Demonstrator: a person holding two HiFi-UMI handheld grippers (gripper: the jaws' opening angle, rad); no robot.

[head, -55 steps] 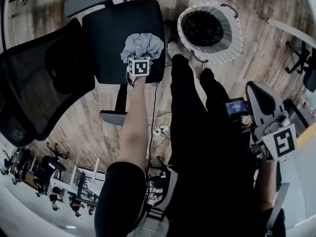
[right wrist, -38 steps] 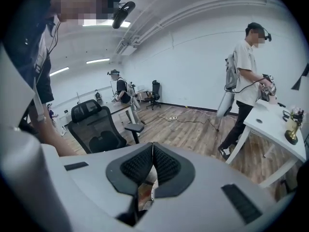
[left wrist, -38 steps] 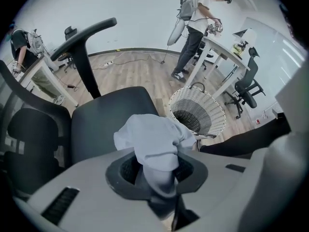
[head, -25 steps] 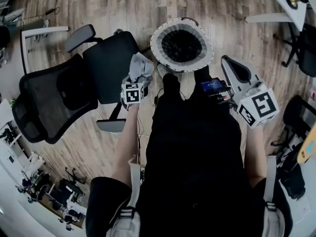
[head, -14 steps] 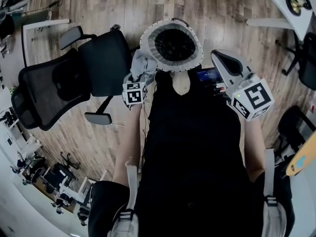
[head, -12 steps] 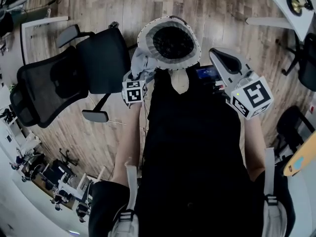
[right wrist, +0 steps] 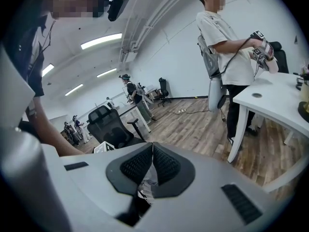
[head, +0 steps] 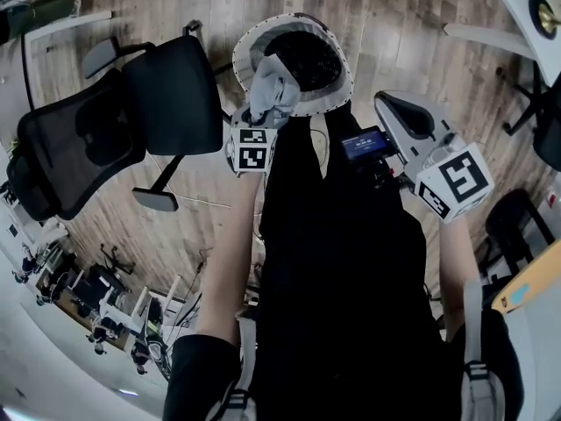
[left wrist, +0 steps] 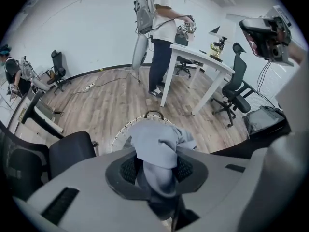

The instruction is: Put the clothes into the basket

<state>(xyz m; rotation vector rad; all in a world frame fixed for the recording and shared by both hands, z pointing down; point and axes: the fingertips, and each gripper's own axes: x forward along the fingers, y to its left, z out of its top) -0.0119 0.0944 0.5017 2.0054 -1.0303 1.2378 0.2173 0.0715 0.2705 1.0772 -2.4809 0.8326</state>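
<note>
In the head view we are bringing the grey garment point(head: 270, 84), beside the chair point(head: 171, 95) a second ago, over the basket point(head: 344, 77) rim at 12 o'clock; in the left gripper view the jaws of the left gripper point(left wrist: 157, 170) are clenching it, so dropping looks next; in the right gripper view the jaws of the right gripper point(right wrist: 152, 164) are sitting clenched on nothing.

Grey left tongs point(left wrist: 155, 167), right tongs point(right wrist: 153, 163): black mesh pads point(right wrist: 168, 166), black-white marker cubes point(head: 252, 148); black clothing point(head: 342, 279)

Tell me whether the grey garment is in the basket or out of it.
Out. The left tongs clamp the grey garment, bunched, over the basket rim; contact with the rim cannot be told.
</note>
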